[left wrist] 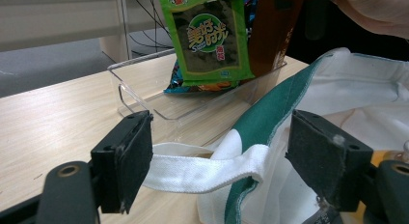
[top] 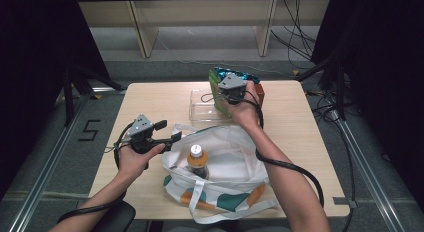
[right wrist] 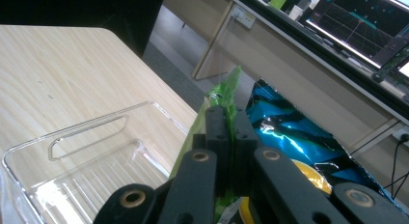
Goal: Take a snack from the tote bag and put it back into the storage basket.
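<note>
We work on a pale wood-grain worktop [top: 300, 122] over grey floor. Our right gripper [top: 232, 87] pinches the green snack packet [left wrist: 210, 38], printed with Chinese characters, over the clear tray [top: 200, 109] at the far side. Our left gripper [top: 167, 132] holds wide jaws around the tote bag [top: 225, 167] strap.

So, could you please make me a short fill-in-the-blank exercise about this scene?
1. The right gripper is shut on the top edge of the ____ packet.
2. The packets stand in a clear ____ on the table.
3. The bottle stands inside the ____.
4. The white strap lies between the open jaws of the ____ gripper.

Missing words: green; tray; bag; left
</note>
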A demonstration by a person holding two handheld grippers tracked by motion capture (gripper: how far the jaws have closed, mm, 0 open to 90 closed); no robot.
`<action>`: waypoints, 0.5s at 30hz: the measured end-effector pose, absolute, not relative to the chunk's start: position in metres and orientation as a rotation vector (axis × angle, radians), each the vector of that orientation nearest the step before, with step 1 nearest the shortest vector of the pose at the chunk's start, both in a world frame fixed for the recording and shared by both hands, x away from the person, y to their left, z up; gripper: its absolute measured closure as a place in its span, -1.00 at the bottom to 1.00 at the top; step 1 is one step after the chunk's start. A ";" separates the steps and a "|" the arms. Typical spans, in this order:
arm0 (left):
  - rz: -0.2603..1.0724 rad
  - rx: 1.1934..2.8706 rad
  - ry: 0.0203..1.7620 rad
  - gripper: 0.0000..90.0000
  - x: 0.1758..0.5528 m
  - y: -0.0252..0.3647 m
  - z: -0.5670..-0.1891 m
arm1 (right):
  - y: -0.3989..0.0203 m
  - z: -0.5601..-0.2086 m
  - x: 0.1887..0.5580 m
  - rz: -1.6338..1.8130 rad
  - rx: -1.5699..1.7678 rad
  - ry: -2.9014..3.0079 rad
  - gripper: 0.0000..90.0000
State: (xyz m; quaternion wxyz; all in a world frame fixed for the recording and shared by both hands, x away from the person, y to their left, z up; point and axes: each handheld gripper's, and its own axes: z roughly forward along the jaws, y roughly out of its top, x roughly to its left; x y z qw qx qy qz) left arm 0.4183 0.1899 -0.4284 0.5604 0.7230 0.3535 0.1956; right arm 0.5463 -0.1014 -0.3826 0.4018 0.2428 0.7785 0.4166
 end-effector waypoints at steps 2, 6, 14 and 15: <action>0.461 1.704 0.833 -0.48 0.418 0.190 -0.428 | -0.101 -0.384 0.548 1.045 0.606 1.969 1.00; 0.464 1.707 0.837 -0.48 0.418 0.191 -0.428 | -0.102 -0.388 0.549 1.037 0.612 1.971 1.00; 0.463 1.708 0.837 -0.48 0.418 0.191 -0.428 | -0.104 -0.391 0.548 1.023 0.641 1.989 1.00; 0.462 1.708 0.838 -0.48 0.418 0.191 -0.428 | -0.104 -0.390 0.548 1.026 0.647 1.993 1.00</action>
